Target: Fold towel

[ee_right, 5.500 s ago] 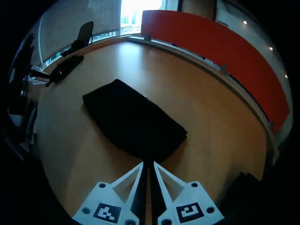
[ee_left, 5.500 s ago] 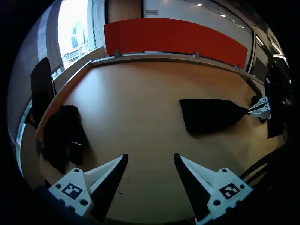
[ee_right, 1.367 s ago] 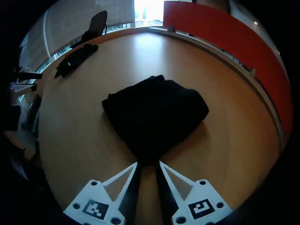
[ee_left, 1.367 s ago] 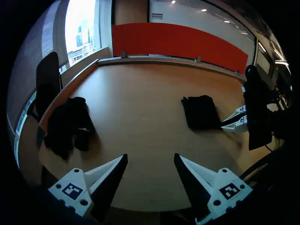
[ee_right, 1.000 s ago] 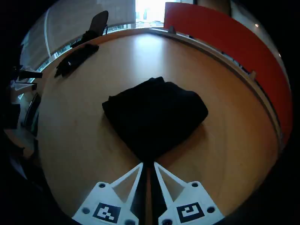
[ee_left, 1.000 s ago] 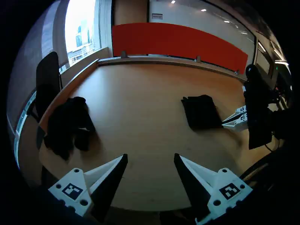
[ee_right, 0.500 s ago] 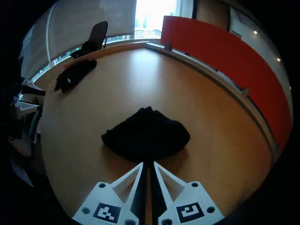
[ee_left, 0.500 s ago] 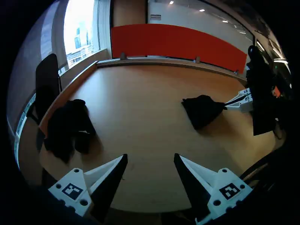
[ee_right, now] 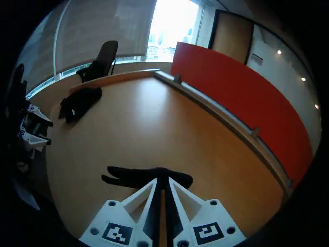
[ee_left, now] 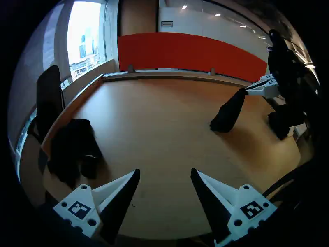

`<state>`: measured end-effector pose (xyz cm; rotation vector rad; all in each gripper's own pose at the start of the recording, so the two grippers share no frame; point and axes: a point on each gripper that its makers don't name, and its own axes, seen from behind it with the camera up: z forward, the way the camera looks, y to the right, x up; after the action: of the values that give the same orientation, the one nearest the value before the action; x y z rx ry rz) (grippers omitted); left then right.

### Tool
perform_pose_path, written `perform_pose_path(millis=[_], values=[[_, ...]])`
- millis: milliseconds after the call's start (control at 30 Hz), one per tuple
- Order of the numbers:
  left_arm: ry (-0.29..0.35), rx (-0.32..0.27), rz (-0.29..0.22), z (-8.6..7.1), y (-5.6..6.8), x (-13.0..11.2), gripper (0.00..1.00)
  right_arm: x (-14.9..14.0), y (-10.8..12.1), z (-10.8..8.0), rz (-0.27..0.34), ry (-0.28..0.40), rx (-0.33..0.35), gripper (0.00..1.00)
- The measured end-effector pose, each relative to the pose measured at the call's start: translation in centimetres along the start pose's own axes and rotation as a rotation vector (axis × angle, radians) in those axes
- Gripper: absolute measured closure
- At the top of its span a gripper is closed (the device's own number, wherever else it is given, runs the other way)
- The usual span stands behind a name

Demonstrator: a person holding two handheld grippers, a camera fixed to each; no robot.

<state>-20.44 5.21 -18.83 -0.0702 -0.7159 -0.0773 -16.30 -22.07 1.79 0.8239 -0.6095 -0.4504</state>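
- My right claw [ee_right: 163, 181] was clenched on one end of the black towel [ee_right: 135, 176], with both fingers pinching the cloth at their very tips.
- In the left gripper view the towel hung from that claw in a narrow bunch. Its lower end seemed to touch the wooden surface [ee_left: 156, 119] beneath the claw.
- My left claw [ee_left: 164, 193] was spread wide with nothing between its fingers. The towel was well apart from it, ahead and to its right.
- I judged the step to be lifting the towel to open it out, since a bunched hang would not fold cleanly.
- To do it well, I needed the left claw on a second corner level with the first, then tension between the two claws before laying the towel flat.
- A dark heap of cloth [ee_left: 72, 146] sat ahead-left of the left claw, and I meant to steer wide of it.
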Motion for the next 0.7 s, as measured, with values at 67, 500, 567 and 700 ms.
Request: perform_pose_path(millis=[67,500,567,700], values=[[0.004,-0.003,0.001,0.1,0.1,0.3,0.08,0.8,0.9,-0.7,0.005,0.017,-0.012,0.95],[0.013,-0.022,0.004,0.3,0.6,1.0,0.09,-0.9,6.6,-5.0,0.046,0.007,-0.094,0.95],[0.013,-0.025,0.002,0.3,0.7,1.0,0.08,-1.4,7.5,-5.7,0.058,0.005,-0.106,0.95],[0.008,-0.026,-0.004,0.4,0.7,1.0,0.09,-2.4,9.4,-6.9,0.075,-0.001,-0.128,0.95]])
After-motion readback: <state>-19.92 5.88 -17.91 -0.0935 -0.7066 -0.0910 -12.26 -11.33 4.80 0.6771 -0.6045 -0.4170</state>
